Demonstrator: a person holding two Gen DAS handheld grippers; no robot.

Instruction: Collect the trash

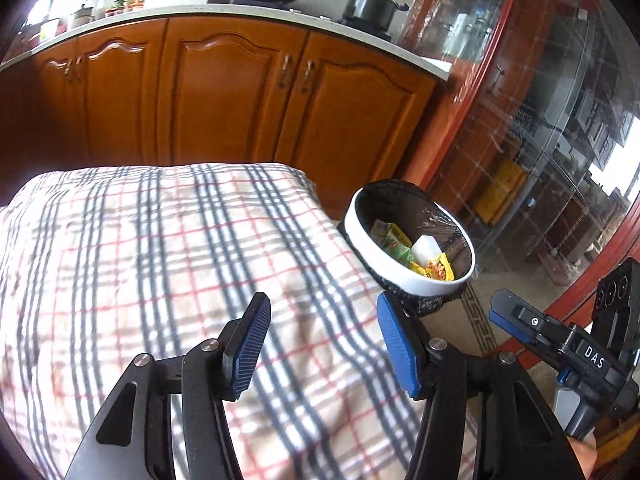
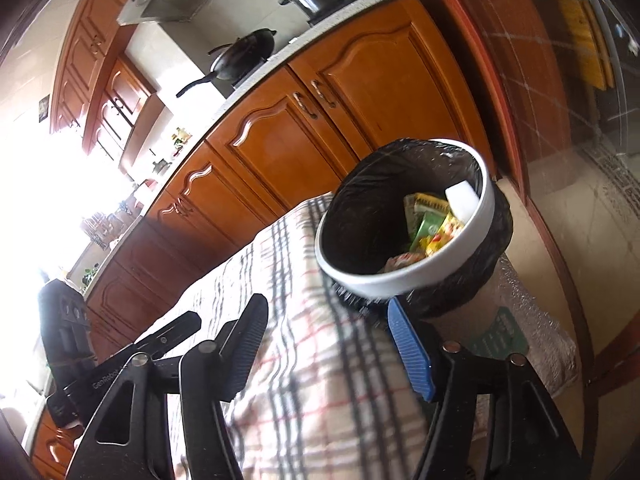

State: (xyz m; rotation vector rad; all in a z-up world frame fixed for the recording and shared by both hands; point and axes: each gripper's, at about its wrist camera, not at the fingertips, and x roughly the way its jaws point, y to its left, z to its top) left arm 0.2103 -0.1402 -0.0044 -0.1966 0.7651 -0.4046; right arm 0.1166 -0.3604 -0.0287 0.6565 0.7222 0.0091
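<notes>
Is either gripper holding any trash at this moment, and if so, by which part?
Nothing is held. The left gripper and right gripper both stand open and empty above the plaid cloth; wrappers lie in the bin.

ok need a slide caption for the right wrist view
Open right gripper above the plaid tablecloth, facing the black-lined white trash bin holding wrappers.

Each gripper (image 1: 324,344) (image 2: 332,344) is built of black angular links joined by silver screws; ribbed blue pads (image 1: 396,344) are fitted inside the fingers.
</notes>
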